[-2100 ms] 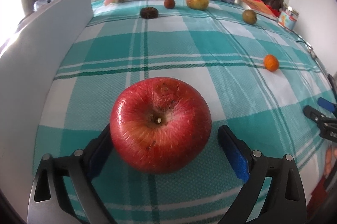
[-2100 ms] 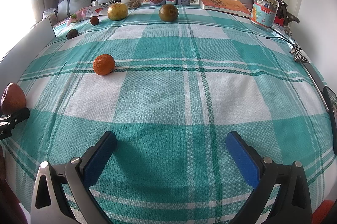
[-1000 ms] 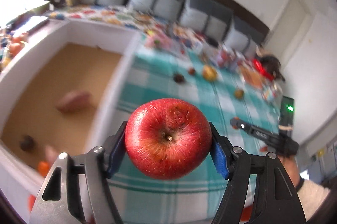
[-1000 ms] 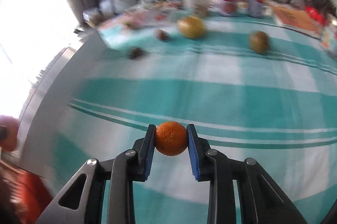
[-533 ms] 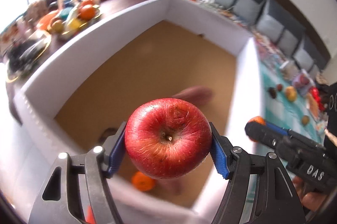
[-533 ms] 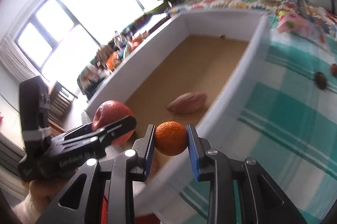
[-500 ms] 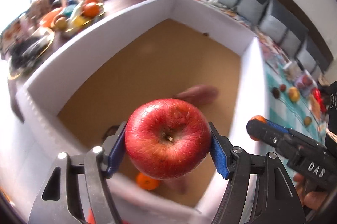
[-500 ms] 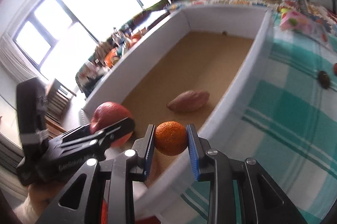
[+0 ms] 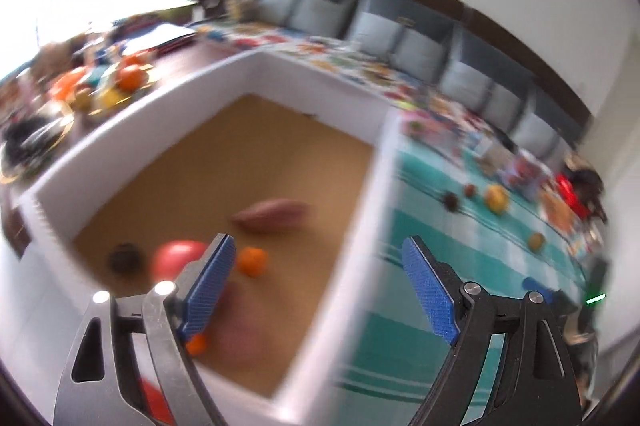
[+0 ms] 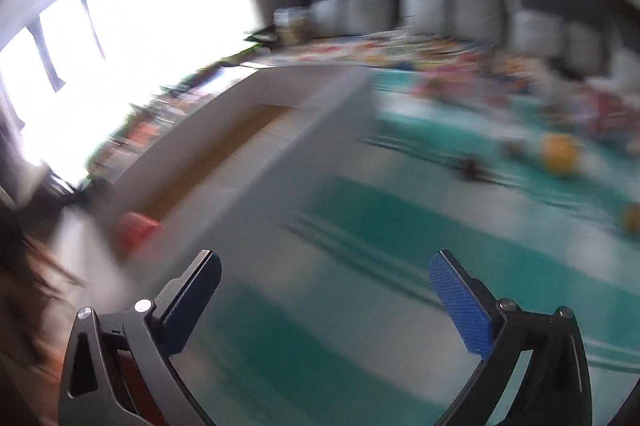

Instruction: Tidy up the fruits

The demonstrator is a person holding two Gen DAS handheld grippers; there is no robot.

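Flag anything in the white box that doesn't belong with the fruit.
One thing stands out: a sweet potato lies on the white box floor beside the red apple and orange. It is a vegetable among fruit.

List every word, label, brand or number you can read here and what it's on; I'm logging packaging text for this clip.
None can be read in either view.
Cans and packets at the far edge of the checked cloth: printed, but blurred past reading.
Green light at the right edge: a glow, no characters.
White box and fruit in it: no markings seen.
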